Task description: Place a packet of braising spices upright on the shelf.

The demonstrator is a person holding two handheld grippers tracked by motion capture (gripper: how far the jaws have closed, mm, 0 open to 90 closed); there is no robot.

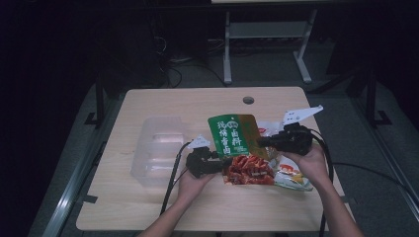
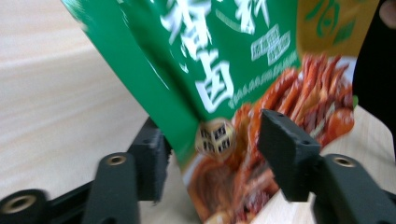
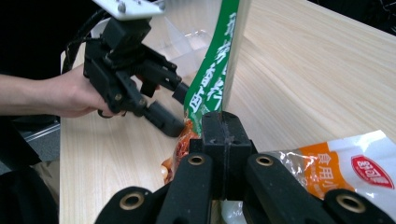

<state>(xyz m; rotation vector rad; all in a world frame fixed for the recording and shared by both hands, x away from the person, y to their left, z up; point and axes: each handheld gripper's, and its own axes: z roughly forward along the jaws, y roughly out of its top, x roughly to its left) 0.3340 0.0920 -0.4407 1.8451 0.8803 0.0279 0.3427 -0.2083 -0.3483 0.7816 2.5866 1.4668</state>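
Observation:
A green and red snack packet (image 1: 236,143) stands tilted above the table, printed with white characters and red food. My right gripper (image 1: 261,142) is shut on its right edge; in the right gripper view the jaws (image 3: 223,126) pinch the thin edge of the packet (image 3: 215,70). My left gripper (image 1: 220,165) is at the packet's lower left. In the left gripper view it (image 2: 215,137) stands open with the packet's lower part (image 2: 219,60) hanging between the two jaws, not clamped. The right gripper view shows the left gripper (image 3: 170,105) beside the packet's red end.
A clear plastic container (image 1: 158,148) sits on the left of the wooden table (image 1: 197,103). A white and orange bag (image 1: 291,175) lies under my right hand, near the right edge. A round hole (image 1: 248,100) is at the table's far side.

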